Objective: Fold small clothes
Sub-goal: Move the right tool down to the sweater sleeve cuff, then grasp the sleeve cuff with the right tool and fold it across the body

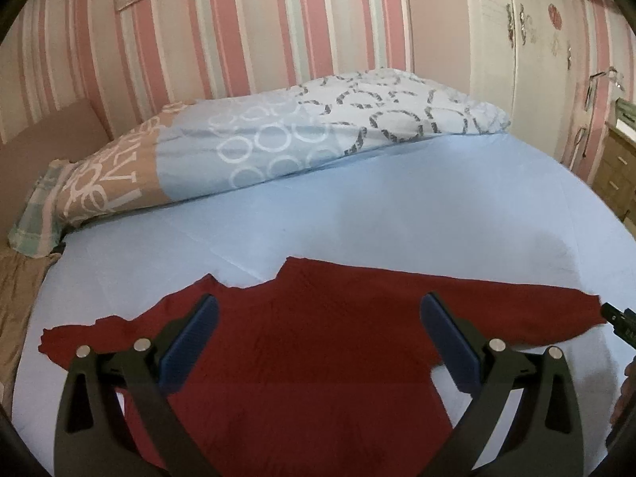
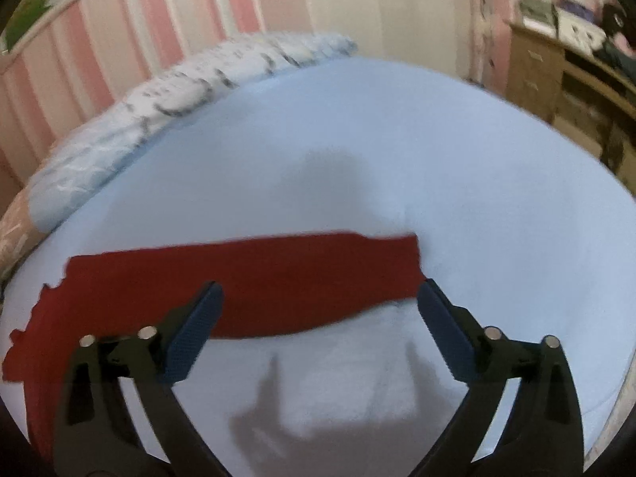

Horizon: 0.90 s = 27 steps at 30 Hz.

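A dark red long-sleeved top [image 1: 318, 342] lies spread flat on the light blue bed sheet [image 1: 357, 214], sleeves out to both sides. My left gripper [image 1: 318, 310] is open and empty, hovering over the middle of the top. In the right wrist view the top's right sleeve [image 2: 258, 278] stretches across the sheet [image 2: 397, 159]. My right gripper [image 2: 320, 298] is open and empty, above the sleeve's end, its right finger over bare sheet. The right gripper's tip [image 1: 620, 318] shows at the left view's right edge.
A folded patterned duvet [image 1: 278, 139] lies along the far side of the bed by the pink striped wall. A white wardrobe [image 1: 536, 59] and a wooden desk [image 2: 564, 79] stand to the right. The right view is blurred.
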Tool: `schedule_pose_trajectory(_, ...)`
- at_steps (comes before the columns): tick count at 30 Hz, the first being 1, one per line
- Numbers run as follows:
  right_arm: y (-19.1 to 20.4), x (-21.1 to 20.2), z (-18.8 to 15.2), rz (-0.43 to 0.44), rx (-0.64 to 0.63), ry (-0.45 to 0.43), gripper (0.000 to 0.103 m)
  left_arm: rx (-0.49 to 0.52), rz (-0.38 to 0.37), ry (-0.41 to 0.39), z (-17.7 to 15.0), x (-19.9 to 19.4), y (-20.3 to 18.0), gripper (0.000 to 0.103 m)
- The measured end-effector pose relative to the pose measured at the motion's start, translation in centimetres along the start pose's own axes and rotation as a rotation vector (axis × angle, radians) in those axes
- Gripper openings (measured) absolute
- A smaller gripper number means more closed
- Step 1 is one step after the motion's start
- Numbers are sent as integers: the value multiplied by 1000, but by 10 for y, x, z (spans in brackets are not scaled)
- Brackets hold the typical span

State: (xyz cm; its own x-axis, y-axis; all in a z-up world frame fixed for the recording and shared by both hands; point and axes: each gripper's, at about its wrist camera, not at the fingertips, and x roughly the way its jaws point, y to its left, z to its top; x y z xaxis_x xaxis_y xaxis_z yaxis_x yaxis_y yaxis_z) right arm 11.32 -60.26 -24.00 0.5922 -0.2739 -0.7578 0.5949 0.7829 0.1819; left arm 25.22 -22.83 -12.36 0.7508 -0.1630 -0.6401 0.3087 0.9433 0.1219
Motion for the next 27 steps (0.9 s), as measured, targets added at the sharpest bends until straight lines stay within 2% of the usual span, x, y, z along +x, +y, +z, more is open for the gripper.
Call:
schedule_pose_trajectory(5,-24,22,2,-16,85,48,92,17,16,20,-3,20,-3,101)
schedule_pose_trajectory(7,-31,28,-2,-8,94,82,78,13,26,27,-5,27,-1,101)
schedule_pose_trajectory(8,-32,31,-3,-14,86,91,76,8,24,32,-5,31,1,101)
schedule_pose_trajectory(12,-34,50,-2,-34,82,147,73,-11,12,60,-11,41,9,101)
schedule_pose_trajectory(17,-30,65,9,-42,112,133,73,-26,9,84,-21,42,22,101)
schedule_pose_trajectory(18,-28,67,12,-39,114,132,70,-31,12,90,-22,41,26,101)
schedule_pose_trajectory(19,-26,71,15,-41,112,135,55,-34,18,94,-23,40,29,101)
schedule_pose_trajectory(20,-25,74,17,-45,111,141,49,-35,23,96,-25,39,32,101)
schedule_pose_trajectory(21,-23,77,19,-45,109,145,35,-32,35,98,-26,38,37,101)
schedule_pose_trajectory(22,-23,78,21,-39,108,143,26,-30,46,99,-27,37,39,101)
schedule_pose_trajectory(24,-18,76,22,-31,93,134,17,-24,69,99,-29,34,47,101)
schedule_pose_trajectory(27,-1,60,24,-19,51,84,15,-28,90,92,-31,29,63,101)
